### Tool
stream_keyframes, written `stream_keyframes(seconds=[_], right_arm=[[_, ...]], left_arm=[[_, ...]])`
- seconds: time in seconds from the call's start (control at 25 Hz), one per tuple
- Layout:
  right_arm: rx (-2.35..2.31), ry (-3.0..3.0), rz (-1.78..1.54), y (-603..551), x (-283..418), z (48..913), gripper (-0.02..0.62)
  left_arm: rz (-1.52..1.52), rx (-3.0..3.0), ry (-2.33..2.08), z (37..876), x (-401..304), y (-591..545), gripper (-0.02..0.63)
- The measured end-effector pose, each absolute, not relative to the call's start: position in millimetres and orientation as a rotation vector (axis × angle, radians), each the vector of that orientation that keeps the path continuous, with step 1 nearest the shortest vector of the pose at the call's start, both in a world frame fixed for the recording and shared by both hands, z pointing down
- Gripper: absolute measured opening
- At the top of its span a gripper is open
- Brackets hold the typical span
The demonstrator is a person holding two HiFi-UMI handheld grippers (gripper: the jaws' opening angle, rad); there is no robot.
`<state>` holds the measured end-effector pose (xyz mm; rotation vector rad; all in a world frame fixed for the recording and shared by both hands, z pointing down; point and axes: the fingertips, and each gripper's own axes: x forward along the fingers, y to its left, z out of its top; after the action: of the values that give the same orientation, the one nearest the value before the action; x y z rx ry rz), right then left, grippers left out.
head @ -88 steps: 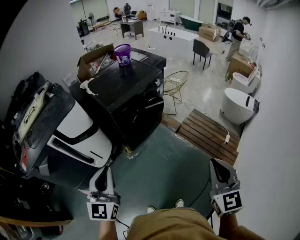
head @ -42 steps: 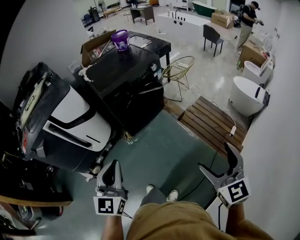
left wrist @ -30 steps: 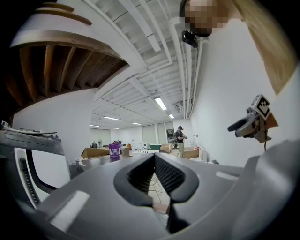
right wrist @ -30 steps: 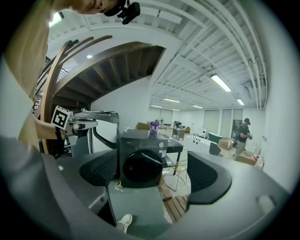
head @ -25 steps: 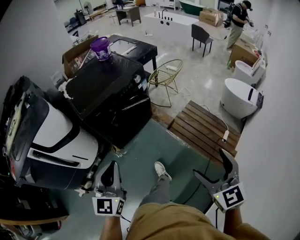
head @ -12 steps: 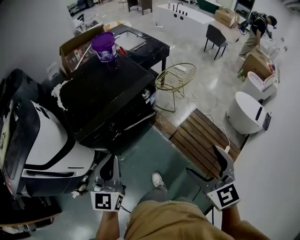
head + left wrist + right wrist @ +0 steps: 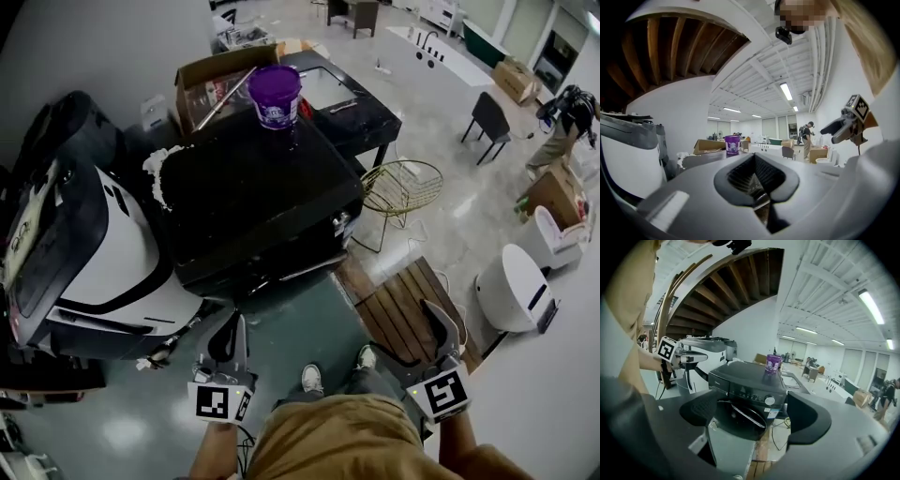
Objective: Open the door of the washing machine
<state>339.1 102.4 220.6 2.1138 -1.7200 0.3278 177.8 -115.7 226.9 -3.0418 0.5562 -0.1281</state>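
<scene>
The black front-loading washing machine point(image 7: 262, 192) stands just ahead of me with a purple bucket point(image 7: 274, 94) on its top. In the right gripper view the washing machine point(image 7: 752, 383) faces me, and its round dark door point(image 7: 740, 416) with a slanted handle is closed. My right gripper point(image 7: 412, 339) is open and empty, a short way off from the door, which shows between its jaws point(image 7: 752, 414). My left gripper point(image 7: 228, 330) hangs low at the machine's left front corner, shut on nothing point(image 7: 754, 176).
A white and black appliance point(image 7: 103, 253) stands against the washing machine's left side. A white rag point(image 7: 159, 169) lies on the machine's top corner. To the right are a gold wire chair point(image 7: 403, 187), a wooden slat platform point(image 7: 412, 305) and a white tub point(image 7: 511, 286). A person point(image 7: 567, 108) stands far back.
I have stepped closer to the washing machine, which now fills the middle of the head view. The right gripper went from shut to open early on; the left stayed shut.
</scene>
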Motion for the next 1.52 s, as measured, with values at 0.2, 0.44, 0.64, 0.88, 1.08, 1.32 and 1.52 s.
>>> stream_keyframes(seconds=[0.2, 0.44, 0.64, 0.88, 1.08, 1.32, 1.52], right_arm=[[1.979, -1.869, 0.285, 66.7, 376.7, 229.0, 0.442], [1.774, -2.028, 0.273, 37.4, 431.0, 253.9, 0.442], [1.571, -2.098, 0.347, 17.2, 461.7, 317.8, 0.442], [1.34, -2.067, 0.412, -9.0, 479.0, 430.1, 0.442], [1.275, -1.996, 0.449, -39.6, 490.5, 506.8, 0.442], [1.209, -1.913, 0.466, -58.0, 497.5, 581.7, 0.442], [1.144, -1.864, 0.447, -66.5, 495.3, 624.2, 0.442]], left_arm=[[-0.145, -2.958, 0.784, 220.7, 181.9, -126.7, 0.06], [-0.236, -2.777, 1.002, 215.2, 198.5, -126.6, 0.06], [-0.423, -2.709, 1.128, 234.1, 210.8, -109.8, 0.06], [-0.507, -2.597, 1.176, 258.8, 209.8, -95.7, 0.06], [-0.657, -2.587, 1.225, 300.0, 192.4, -95.6, 0.06], [-0.692, -2.589, 1.238, 332.2, 186.4, -104.8, 0.06], [-0.72, -2.612, 1.28, 352.1, 178.1, -98.3, 0.06]])
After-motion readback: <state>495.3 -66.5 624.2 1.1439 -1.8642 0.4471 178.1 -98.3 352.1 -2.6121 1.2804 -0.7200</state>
